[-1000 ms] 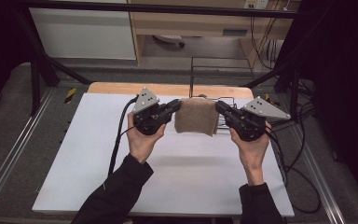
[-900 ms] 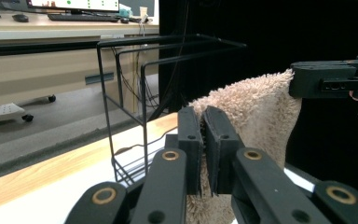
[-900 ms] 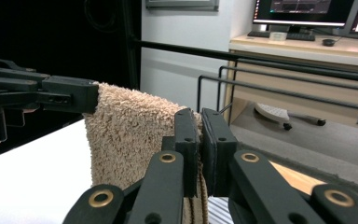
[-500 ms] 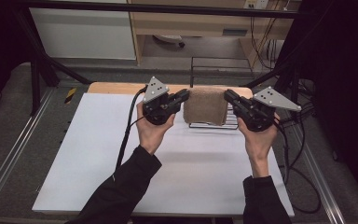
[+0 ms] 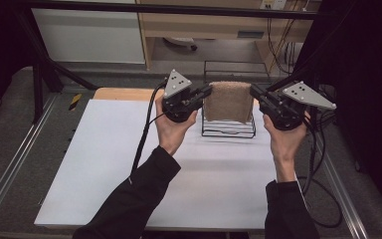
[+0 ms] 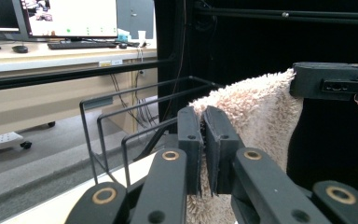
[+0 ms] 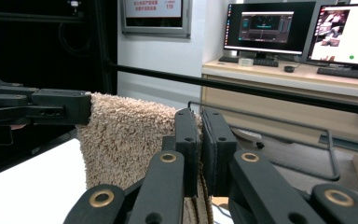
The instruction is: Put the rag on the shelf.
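A folded beige terry towel (image 5: pixel 228 101) hangs stretched between my two grippers, above a black wire rack (image 5: pixel 228 130) at the far side of the white table. My left gripper (image 5: pixel 207 92) is shut on the towel's left top corner. My right gripper (image 5: pixel 254 91) is shut on its right top corner. In the left gripper view the jaws (image 6: pixel 209 140) pinch the towel (image 6: pixel 256 107), with the wire rack (image 6: pixel 121 126) just beyond and the other gripper at the far corner. In the right gripper view the towel (image 7: pixel 121 135) hangs from the closed jaws (image 7: pixel 200 140).
The white table top (image 5: pixel 94 164) spreads out in front of the rack, with a wooden edge (image 5: pixel 119 93) at the back. Black frame bars (image 5: pixel 45 74) and cables (image 5: pixel 323 164) run along the sides. A desk with monitors (image 7: pixel 270 28) stands beyond.
Both hands have lifted the towel and carried it away from the person, from over the table to above the wire rack. Both grips stay the same.
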Tool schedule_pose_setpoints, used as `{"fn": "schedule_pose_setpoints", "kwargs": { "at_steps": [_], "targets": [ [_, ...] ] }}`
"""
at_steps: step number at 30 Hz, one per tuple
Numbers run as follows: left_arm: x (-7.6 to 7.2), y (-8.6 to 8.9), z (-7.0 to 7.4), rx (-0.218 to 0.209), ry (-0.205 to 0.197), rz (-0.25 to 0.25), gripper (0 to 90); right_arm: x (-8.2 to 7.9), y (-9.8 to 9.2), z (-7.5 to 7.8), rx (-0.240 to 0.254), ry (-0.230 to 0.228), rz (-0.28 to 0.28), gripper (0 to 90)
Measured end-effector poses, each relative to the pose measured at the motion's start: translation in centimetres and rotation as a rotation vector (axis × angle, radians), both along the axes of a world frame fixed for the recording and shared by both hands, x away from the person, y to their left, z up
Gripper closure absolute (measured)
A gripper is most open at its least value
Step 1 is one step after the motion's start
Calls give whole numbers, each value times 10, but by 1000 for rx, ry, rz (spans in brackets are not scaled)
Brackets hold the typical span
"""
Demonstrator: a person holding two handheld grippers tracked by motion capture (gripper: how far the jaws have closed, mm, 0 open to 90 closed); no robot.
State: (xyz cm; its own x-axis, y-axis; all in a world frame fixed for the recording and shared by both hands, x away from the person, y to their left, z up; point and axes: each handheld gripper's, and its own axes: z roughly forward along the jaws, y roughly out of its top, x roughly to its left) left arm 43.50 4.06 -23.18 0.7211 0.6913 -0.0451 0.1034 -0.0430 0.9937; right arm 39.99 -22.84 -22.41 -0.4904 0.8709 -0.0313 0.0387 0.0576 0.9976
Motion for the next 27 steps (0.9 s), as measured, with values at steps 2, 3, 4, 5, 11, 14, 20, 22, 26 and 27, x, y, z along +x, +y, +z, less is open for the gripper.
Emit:
{"fn": "schedule_pose_setpoints", "kwargs": {
  "at_steps": [2,3,4,5,11,14,20,22,26,27],
  "targets": [
    [2,-2,3,-4,-3,-1,851,1,-2,3,-1,-5,-6,860],
    [2,-3,5,-6,-8,0,851,2,-2,5,1,-6,-10,860],
    [3,-4,6,-5,-14,0,851,3,-3,7,0,-9,-13,860],
    [4,-5,8,-4,-17,1,851,4,-4,8,0,-12,-15,861],
    [13,-10,17,-20,-19,6,852,10,-7,19,1,-31,-31,861],
    [18,-13,23,-19,-27,14,851,13,-7,24,2,-37,-37,861],
    [24,-16,34,-24,-46,22,852,20,-8,36,4,-56,-49,861],
    [27,-15,37,-32,-43,23,851,22,-8,39,6,-61,-52,861],
    [32,-16,44,-38,-57,32,851,27,-7,42,12,-76,-56,861],
    [33,-16,45,-38,-61,35,851,28,-7,43,12,-78,-56,861]
  ]
}}
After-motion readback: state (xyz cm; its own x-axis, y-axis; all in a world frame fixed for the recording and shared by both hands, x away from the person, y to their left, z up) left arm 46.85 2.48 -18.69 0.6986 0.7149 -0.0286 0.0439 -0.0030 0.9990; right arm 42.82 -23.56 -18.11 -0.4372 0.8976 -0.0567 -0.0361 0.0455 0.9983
